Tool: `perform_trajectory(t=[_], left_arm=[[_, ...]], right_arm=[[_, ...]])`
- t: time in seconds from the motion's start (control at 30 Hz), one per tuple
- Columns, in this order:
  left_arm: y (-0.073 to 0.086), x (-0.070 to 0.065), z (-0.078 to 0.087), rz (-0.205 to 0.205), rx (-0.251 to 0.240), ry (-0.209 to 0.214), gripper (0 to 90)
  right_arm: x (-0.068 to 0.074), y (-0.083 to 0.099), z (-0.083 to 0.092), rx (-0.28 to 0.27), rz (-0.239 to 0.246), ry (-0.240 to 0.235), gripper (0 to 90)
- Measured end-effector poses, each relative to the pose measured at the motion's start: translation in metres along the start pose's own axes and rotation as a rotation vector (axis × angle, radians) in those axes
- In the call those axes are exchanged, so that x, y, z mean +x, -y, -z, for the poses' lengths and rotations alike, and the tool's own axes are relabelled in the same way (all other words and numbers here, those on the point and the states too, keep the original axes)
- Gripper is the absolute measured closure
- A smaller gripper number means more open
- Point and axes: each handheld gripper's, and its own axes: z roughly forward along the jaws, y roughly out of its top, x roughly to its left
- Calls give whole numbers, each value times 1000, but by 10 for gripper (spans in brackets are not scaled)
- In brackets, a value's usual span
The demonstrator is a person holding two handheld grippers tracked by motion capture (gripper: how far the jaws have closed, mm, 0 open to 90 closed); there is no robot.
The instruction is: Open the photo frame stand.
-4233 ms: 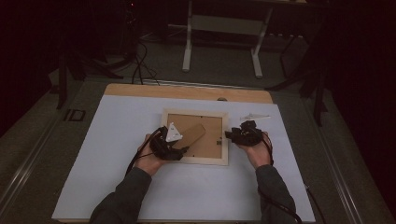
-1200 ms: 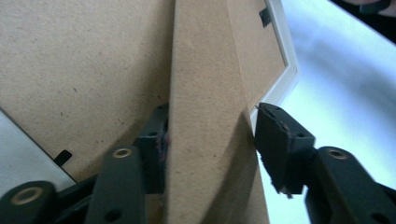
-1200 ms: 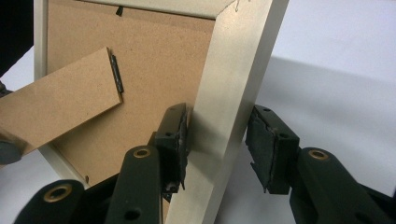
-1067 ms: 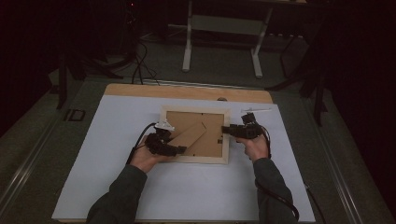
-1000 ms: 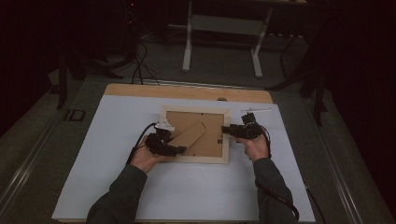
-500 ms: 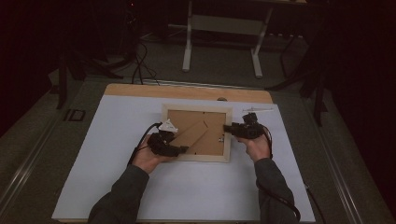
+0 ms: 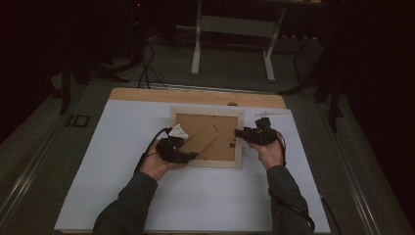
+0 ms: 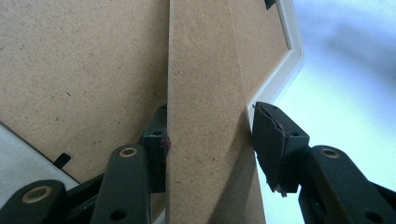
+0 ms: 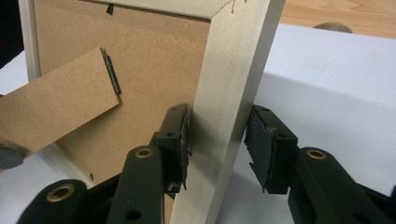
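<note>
Fibreboard strut (image 8: 205,116) sits between my left gripper (image 8: 210,140) fingers (image 8: 273,149): one pad touches its edge, the other stands just off the far edge with a sliver of gap, so I can't tell if it's a real clamp. Right gripper (image 9: 217,140) fingers (image 9: 266,149) straddle the pale wooden side rail of the picture frame (image 9: 233,70); inner pad is against the rail, outer pad is just clear of it, so again I can't call it a firm grip. Frame has its back up, brown backing board (image 9: 154,60) showing, strut hinged to it and angling out toward my left gripper. From the high view the frame (image 7: 240,142) is mid-bench on the white sheet (image 7: 98,161), left gripper (image 7: 188,156) at its near left corner, right gripper (image 7: 242,134) on its right rail. Wooden bench (image 7: 147,94) edge shows beyond the sheet's far side.
</note>
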Motion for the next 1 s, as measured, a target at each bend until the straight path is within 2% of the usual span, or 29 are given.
perform_trajectory(t=[0.03,0.17,0.47,0.73,1.0], left_arm=[[0,-1,0,-6,3,-17,539],[-1,-1,0,-17,2,-37,540],[-1,-3,-1,-35,3,-61,543],[-1,-6,0,-62,-7,-71,543],[-1,-8,1,-79,-34,-74,543]], right_arm=[[0,0,0,-5,4,2,595],[2,-2,3,-27,19,0,598],[3,-3,6,-41,32,-11,601],[0,-4,9,-39,41,-28,594],[-3,-6,10,-46,21,-55,549]])
